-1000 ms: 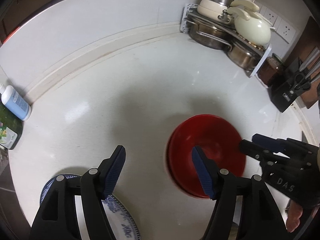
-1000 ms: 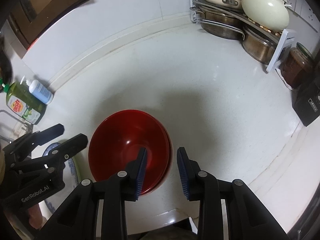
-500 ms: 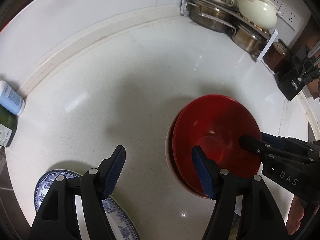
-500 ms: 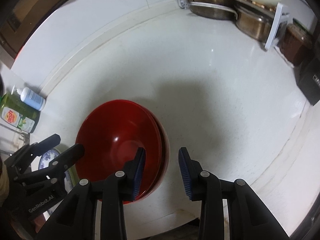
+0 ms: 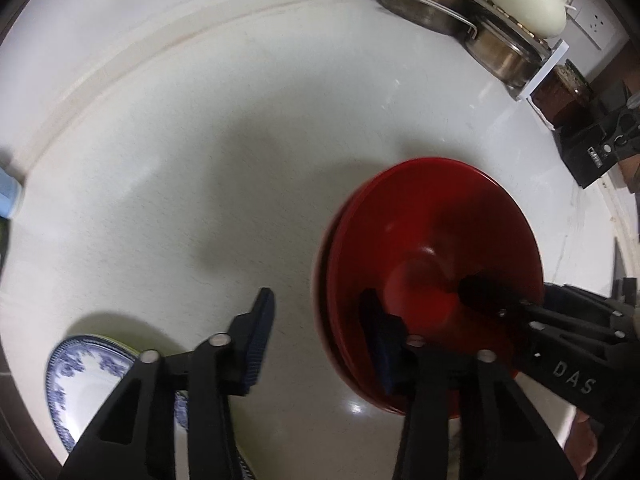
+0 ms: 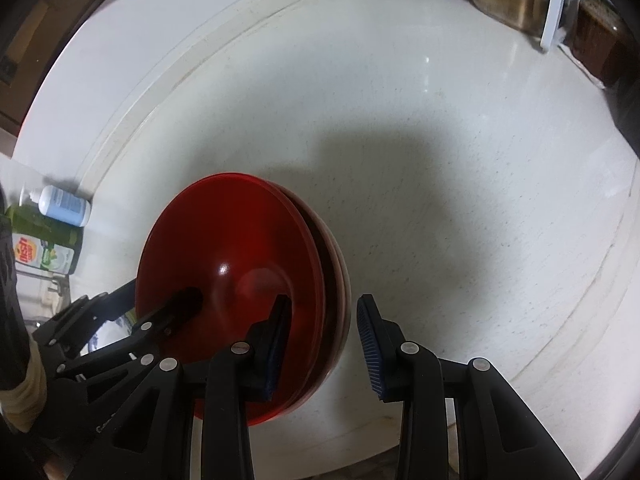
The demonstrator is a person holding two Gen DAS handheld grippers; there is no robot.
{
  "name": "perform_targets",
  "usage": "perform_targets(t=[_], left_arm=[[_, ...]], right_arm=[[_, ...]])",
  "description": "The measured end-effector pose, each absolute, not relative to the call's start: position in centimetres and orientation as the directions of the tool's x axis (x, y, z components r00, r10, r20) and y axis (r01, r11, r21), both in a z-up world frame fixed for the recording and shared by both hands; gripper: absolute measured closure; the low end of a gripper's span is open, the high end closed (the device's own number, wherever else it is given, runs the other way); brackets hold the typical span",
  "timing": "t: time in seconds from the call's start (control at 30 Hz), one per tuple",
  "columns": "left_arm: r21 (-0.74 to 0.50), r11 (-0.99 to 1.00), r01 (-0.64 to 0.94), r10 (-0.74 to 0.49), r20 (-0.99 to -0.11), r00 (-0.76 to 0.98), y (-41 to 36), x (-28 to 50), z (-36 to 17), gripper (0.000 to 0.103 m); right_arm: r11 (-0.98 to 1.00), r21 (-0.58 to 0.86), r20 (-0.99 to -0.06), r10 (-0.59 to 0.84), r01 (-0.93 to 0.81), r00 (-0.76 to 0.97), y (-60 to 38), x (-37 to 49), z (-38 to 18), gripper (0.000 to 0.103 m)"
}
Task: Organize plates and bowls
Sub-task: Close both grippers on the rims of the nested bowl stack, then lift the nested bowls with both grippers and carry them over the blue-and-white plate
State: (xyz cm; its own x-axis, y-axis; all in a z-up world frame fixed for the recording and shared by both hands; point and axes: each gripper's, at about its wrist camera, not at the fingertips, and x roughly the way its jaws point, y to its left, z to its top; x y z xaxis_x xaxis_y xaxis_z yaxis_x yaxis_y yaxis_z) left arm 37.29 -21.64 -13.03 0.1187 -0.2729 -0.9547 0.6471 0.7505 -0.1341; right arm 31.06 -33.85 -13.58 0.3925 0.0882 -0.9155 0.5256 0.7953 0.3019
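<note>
Bowls (image 5: 432, 264) in red sit nested as a short stack on the white desk (image 5: 200, 152), in front of both tools; the top one looks slightly off-centre on those beneath it, so rims show in steps along one side; a blue-patterned plate (image 5: 92, 364) lies well apart, near the left edge of the left wrist view.

Left tool (image 5: 316, 340): its jaws are closing, one pad inside the top bowl and the other outside over bare desk, with the rim between them; the frames do not show the pads pressing yet. Right tool (image 6: 326, 336): partly open, straddling the opposite rim the same way, one pad inside and one outside; a visible gap remains at the outer pad, so I judge it holds nothing yet.

The step in hand seems to be a two-sided grip on the stack, or on its top bowl; to do it well, each tool should sink low enough that the pads catch the wall and not just the lip; both should close evenly, since one early squeeze may skid the stack sideways on the smooth desk; lift level, as the offset bowls could slip apart. Pots on the rack (image 5: 472, 12) stand far off and are no obstacle.
</note>
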Motion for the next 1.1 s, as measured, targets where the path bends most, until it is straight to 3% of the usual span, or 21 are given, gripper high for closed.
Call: perform_targets(t=[0.1,0.37,1.1], left_arm=[[-0.191,0.74,0.645,-0.291,-0.955,0.051,-21.8,37.8,-13.3,0.073],[-0.217,0.757,0.616,-0.299,-0.954,0.032,-21.5,39.0,-12.8,0.075],[-0.25,0.795,0.553,-0.36,-0.928,0.098,-18.0,38.1,-9.3,0.075]], right_arm=[[0.788,0.311,-0.918,0.104,0.531,0.382,-33.6,31.1,-14.0,0.068],[0.796,0.288,-0.927,0.092,0.533,0.363,-33.1,31.1,-14.3,0.074],[0.822,0.29,-0.911,0.079,0.491,0.405,-31.8,30.4,-11.5,0.075]])
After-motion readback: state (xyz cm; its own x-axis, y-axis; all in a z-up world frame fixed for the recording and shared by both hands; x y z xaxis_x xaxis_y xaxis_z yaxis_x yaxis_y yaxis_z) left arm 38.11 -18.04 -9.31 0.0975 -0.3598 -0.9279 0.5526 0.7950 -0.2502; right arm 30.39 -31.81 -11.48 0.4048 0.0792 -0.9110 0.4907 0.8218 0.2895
